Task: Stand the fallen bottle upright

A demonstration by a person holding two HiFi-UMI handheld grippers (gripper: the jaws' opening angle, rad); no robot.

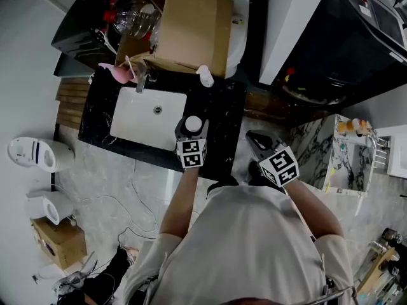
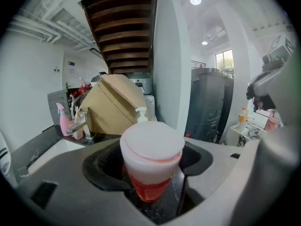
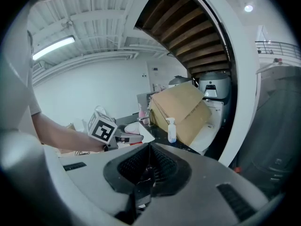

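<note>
Two grippers show in the head view, one in each of the person's hands. The left gripper (image 1: 191, 135) reaches over the front of the black marble counter (image 1: 222, 116), just right of the white sink (image 1: 149, 118). The bottle (image 2: 151, 149) stands upright on the counter between its jaws: a wide white cap above a translucent red body. In the left gripper view the jaws stand wide apart on either side of the bottle. A strip of dark counter shows between the bottle and the right-hand jaw, so the claw is released rather than clamped on it. The right gripper (image 1: 256, 138) is held apart from the bottle, beyond the counter's right edge and above the pale floor. Its own view shows the jaws closed together with nothing between them, and the left gripper's marker cube (image 3: 102, 126) shows off to the left. Behind the sink a large cardboard box (image 1: 191, 24) rests at the back of the counter. A white pump dispenser (image 1: 205, 76) stands just in front of the box. A pink spray bottle (image 1: 117, 74) stands near the faucet (image 1: 141, 81) at the sink's far left corner.
</note>
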